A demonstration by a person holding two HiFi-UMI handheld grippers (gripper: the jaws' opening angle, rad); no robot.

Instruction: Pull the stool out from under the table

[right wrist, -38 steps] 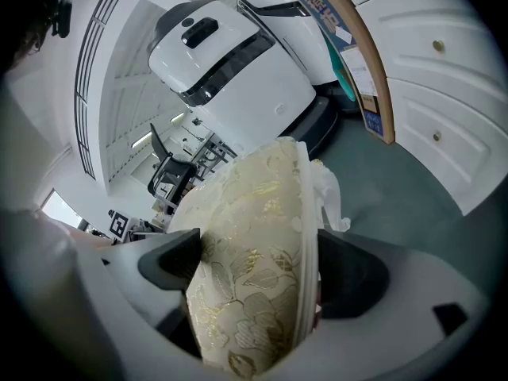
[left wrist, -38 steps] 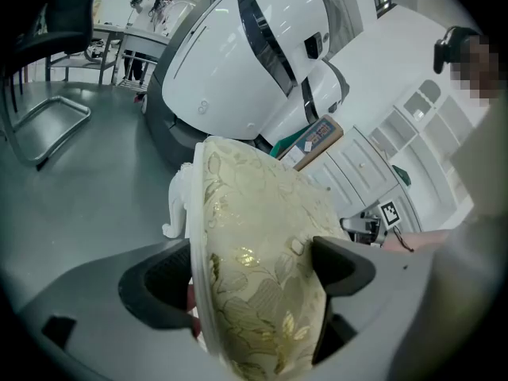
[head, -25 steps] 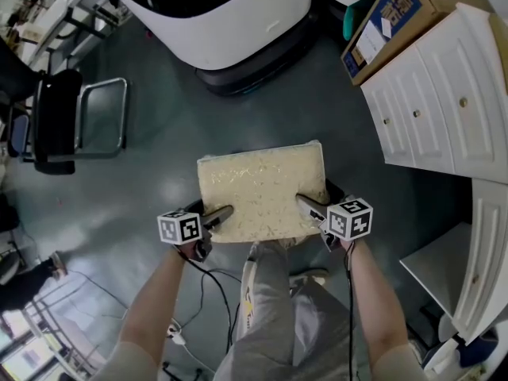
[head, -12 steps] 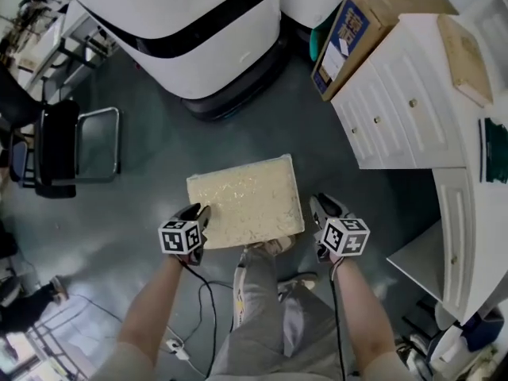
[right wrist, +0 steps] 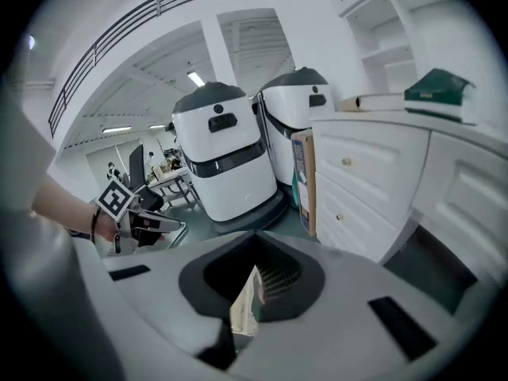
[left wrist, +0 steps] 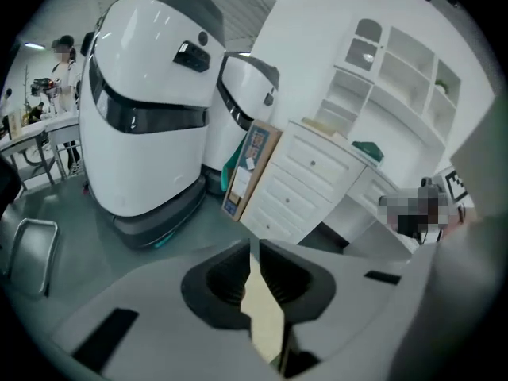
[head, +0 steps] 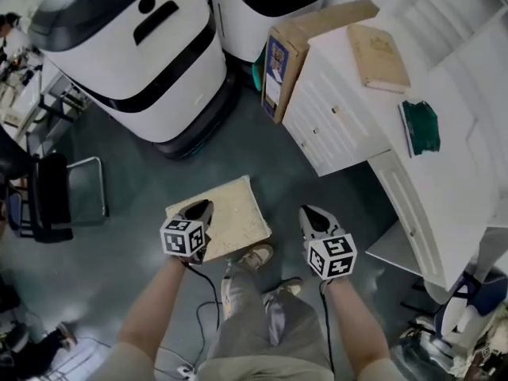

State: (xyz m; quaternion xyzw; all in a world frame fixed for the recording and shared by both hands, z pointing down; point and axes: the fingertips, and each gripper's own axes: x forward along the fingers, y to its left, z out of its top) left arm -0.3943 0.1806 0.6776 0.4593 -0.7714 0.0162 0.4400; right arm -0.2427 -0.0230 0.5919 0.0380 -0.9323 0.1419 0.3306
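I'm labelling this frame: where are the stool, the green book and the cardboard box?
stool [head: 234, 211]: head view, bare part of its pale seat top.
green book [head: 421, 127]: head view, middle of its cover.
cardboard box [head: 277, 70]: head view, its printed side face.

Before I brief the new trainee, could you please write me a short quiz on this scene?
1. True or false: the right gripper grips the stool.
2. The green book lies on: A the floor; B the white desk; C a chair.
3. How many large white machines stand beyond the stool?
Key: 1 false, its jaws have just closed on nothing, clear of the stool; 2 B; 3 two.
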